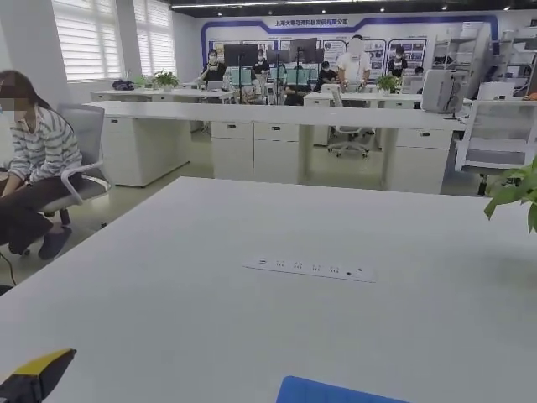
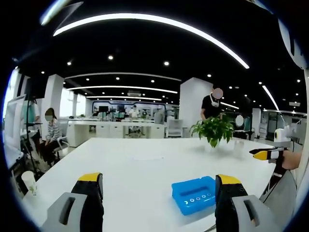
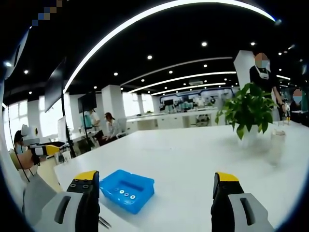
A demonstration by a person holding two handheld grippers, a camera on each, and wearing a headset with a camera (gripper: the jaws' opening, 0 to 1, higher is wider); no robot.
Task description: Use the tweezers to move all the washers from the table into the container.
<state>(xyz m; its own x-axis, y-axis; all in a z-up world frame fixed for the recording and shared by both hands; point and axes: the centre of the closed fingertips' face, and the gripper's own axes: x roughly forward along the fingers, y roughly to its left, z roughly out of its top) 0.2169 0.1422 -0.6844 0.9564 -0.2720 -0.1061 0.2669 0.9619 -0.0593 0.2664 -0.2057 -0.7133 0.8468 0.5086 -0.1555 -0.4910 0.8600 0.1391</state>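
A blue container (image 2: 194,194) lies on the white table (image 2: 135,169), with several small pale washers (image 2: 195,199) in a row in it. My left gripper (image 2: 158,179) is open, empty, above the table's near edge, the container just inside its right jaw. My right gripper (image 3: 154,176) is open too, and the container (image 3: 127,189) with washers (image 3: 126,194) lies by its left jaw. A thin metal tip (image 3: 104,222), perhaps tweezers, pokes out beside that jaw. In the head view the container's edge (image 1: 336,391) and a gripper's yellow-tipped jaw (image 1: 38,374) show at the bottom.
A power strip (image 1: 309,269) is set into the table's middle. A potted plant (image 3: 248,113) and a clear cup (image 3: 276,140) stand at the table's far right. A seated person (image 1: 29,168) is off to the left, with desks and more people behind.
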